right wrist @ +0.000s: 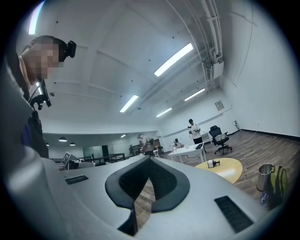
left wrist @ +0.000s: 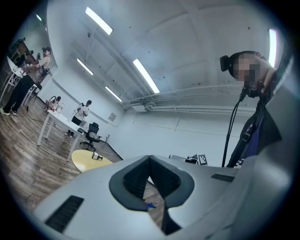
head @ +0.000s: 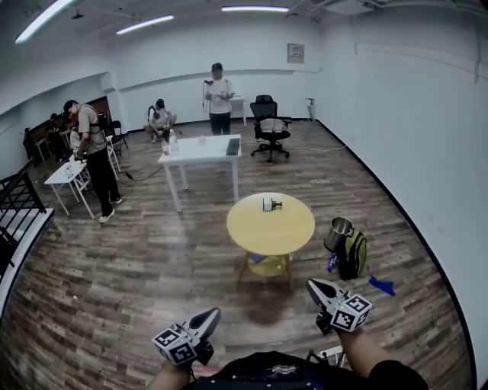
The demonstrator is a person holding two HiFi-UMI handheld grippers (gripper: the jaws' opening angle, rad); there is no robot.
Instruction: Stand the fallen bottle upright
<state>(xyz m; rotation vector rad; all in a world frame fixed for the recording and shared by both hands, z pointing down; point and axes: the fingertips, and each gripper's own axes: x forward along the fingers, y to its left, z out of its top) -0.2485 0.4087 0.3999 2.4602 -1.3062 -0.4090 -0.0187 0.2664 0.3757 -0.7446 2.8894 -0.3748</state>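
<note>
Well beyond right hand-held gripper [head: 314, 285]: bottle [head: 271, 204], seemingly.

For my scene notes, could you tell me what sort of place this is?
Probably an open office or lab workroom: white desks, a black office chair, strip ceiling lights and a wood-plank floor, with several people busy at the far end.
</note>
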